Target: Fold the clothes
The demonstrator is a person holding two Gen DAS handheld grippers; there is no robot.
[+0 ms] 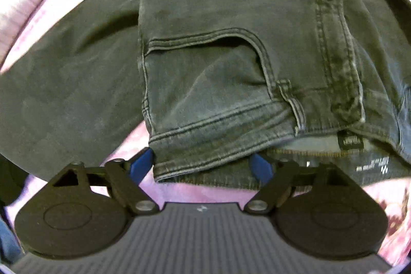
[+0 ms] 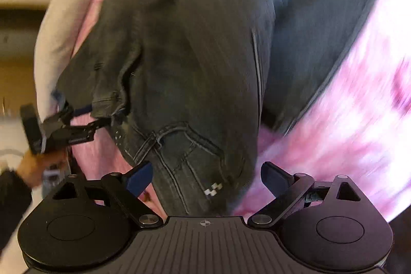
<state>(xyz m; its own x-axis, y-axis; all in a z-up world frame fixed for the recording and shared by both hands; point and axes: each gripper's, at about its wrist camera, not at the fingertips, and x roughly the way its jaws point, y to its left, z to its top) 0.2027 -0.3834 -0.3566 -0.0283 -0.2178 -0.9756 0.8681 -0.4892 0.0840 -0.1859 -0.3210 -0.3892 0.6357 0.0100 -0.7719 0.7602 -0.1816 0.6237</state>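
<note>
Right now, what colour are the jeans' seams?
Pale grey stitching on faded dark grey jeans, clearest in the left wrist view.

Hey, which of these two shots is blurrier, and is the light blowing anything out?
Right wrist view: heavy motion streaks across the jeans and pink blanket; only the right hand-held gripper is crisp. Left wrist view: jeans seams fairly sharp, slight softness, strong fisheye bending at edges, blanket washed out near white top left.
</note>
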